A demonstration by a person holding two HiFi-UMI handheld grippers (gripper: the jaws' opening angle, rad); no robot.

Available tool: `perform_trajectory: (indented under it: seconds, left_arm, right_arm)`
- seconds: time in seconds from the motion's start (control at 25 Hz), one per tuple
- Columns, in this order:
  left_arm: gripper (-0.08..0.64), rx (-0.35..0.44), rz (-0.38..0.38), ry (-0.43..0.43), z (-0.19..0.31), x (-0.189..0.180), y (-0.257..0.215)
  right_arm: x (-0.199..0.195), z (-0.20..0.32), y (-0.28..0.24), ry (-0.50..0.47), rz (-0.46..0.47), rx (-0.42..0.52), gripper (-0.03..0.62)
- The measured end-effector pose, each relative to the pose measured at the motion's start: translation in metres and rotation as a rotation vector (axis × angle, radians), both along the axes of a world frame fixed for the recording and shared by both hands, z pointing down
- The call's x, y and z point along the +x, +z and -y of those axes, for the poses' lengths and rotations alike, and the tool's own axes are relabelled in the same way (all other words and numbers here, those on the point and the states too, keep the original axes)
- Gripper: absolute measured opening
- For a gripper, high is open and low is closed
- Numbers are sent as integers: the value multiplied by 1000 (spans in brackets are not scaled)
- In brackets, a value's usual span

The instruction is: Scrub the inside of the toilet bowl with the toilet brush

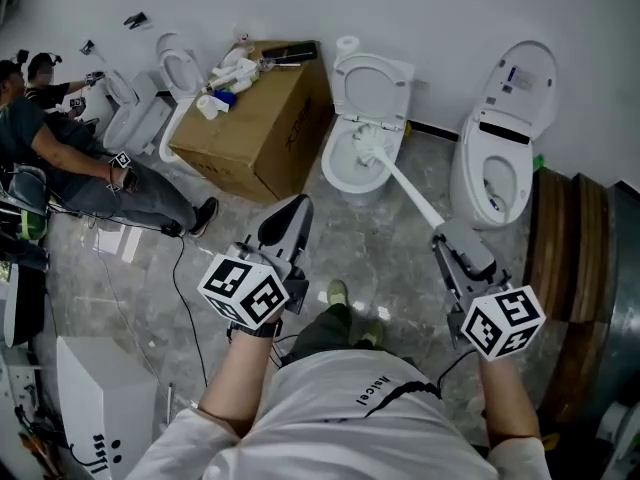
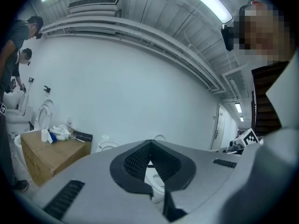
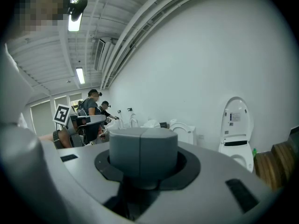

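In the head view a white toilet (image 1: pixel 340 168) stands by the wall with seat and lid raised. The white toilet brush (image 1: pixel 368 146) has its head inside the bowl, and its long handle (image 1: pixel 412 192) slants back to my right gripper (image 1: pixel 452 238), which is shut on the handle's end. The right gripper view shows that grey handle end (image 3: pixel 142 153) clamped between the jaws. My left gripper (image 1: pixel 287 220) hangs left of the toilet, above the floor, shut and holding nothing. In the left gripper view its jaws meet at the tips (image 2: pixel 149 146), and the toilet (image 2: pixel 153 177) shows through the hollow.
A cardboard box (image 1: pixel 255 133) topped with bottles and rags stands left of the toilet. A second toilet (image 1: pixel 500 143) with raised lid is at the right, beside stacked wooden pieces (image 1: pixel 565 258). More toilets (image 1: pixel 150 103) and seated people (image 1: pixel 90 173) are at far left. A cable (image 1: pixel 185 298) runs over the floor.
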State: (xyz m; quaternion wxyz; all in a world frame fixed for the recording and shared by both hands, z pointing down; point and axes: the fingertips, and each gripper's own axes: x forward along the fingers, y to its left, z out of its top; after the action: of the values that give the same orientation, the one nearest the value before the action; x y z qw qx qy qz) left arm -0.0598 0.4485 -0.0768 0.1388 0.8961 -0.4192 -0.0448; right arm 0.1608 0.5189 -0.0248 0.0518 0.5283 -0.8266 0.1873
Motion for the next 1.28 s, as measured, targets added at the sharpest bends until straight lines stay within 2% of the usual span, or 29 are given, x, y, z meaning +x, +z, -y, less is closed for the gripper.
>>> perform_trajectory:
  seconds: [0.4,0.64,0.96,1.12,1.28]
  left_arm:
    - [8,-10,1,17,63,5,19]
    - [8,-18,-6,30,146,-3,36]
    - [8,-36,30,79,274,-24,71]
    - [8,-48,38,116,324,-28,90]
    - [8,-63,44,117,364,-28,110]
  right_arm:
    - [-3,53,23,6,-23,-66,156]
    - [-15,125,41,13,-46,-121,156]
    - [-46,240,82,34,-86,-221,156]
    - [-54,279,109,54,-96,-278,156]
    - [-53,309,139,59,-90,-342,156]
